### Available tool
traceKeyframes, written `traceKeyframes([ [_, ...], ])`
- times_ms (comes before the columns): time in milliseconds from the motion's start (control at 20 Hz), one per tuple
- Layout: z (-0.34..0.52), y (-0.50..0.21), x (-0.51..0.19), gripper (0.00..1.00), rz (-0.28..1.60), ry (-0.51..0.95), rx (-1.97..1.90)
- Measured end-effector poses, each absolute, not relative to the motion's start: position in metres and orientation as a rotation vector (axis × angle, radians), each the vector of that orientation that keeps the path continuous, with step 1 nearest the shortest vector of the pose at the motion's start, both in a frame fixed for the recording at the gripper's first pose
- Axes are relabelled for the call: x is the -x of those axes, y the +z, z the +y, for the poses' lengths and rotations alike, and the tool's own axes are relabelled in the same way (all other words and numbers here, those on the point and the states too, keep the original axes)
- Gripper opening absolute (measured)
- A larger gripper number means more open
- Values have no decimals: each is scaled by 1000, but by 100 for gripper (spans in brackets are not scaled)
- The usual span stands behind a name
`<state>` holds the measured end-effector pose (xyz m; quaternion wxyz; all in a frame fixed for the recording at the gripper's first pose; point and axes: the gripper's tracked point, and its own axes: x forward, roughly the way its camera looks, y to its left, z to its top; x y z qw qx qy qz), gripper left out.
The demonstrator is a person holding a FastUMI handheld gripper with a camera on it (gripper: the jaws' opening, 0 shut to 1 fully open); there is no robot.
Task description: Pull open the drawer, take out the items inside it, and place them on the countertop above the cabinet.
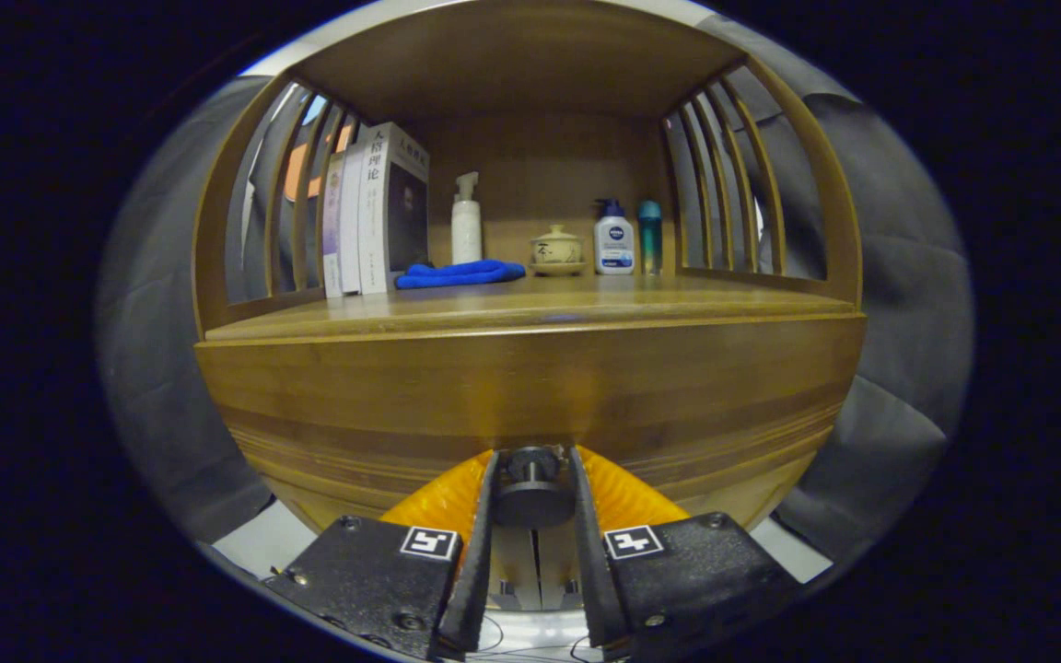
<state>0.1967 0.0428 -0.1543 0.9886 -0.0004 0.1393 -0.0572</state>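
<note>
A wooden cabinet faces me, its drawer front (530, 396) a wide brown panel just ahead. A round dark knob (531, 488) sticks out from the lower middle of that panel. My gripper (531, 470) has one finger on each side of the knob and is shut on it. The drawer front looks flush with the cabinet; nothing of its inside shows. Above it lies the wooden countertop (530, 308), under a shelf roof with slatted sides.
On the countertop stand several books (374, 216) at the back left, a folded blue cloth (461, 273), a white pump bottle (466, 224), a small lidded pot (556, 250), a lotion bottle (613, 241) and a teal bottle (648, 237). The countertop's front strip is bare wood.
</note>
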Motion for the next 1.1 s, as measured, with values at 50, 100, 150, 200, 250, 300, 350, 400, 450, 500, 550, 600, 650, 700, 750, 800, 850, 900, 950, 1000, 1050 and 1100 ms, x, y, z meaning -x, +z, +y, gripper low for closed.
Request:
traceKeyframes([
  [50,43,-154,-197,44,284,-113,0],
  [100,42,-154,-196,40,289,-110,3],
  [150,42,-154,-196,38,293,-107,10],
  [200,42,-154,-194,36,294,-103,19],
  [250,41,-154,-192,35,292,-101,27],
  [300,42,-154,-188,33,288,-96,34],
  [350,42,-154,-183,32,285,-92,41],
  [400,42,-154,-177,32,282,-87,46],
  [450,42,-155,-173,31,282,-81,50],
  [500,43,-155,-167,31,281,-76,54],
  [550,43,-155,-160,31,282,-72,58],
  [600,43,-155,-153,31,282,-69,57],
  [650,44,-155,-146,31,283,-67,55],
  [700,44,-155,-138,31,283,-64,55],
  [750,45,-156,-129,31,284,-60,54],
  [800,45,-155,-121,31,284,-57,49],
  [850,45,-156,-113,31,284,-53,45],
  [900,46,-156,-104,31,283,-48,45],
  [950,46,-156,-96,31,283,-43,47],
  [1000,47,-156,-88,31,283,-40,47],
  [1050,47,-156,-80,31,282,-36,48],
  [1100,47,-156,-73,31,282,-34,49],
])
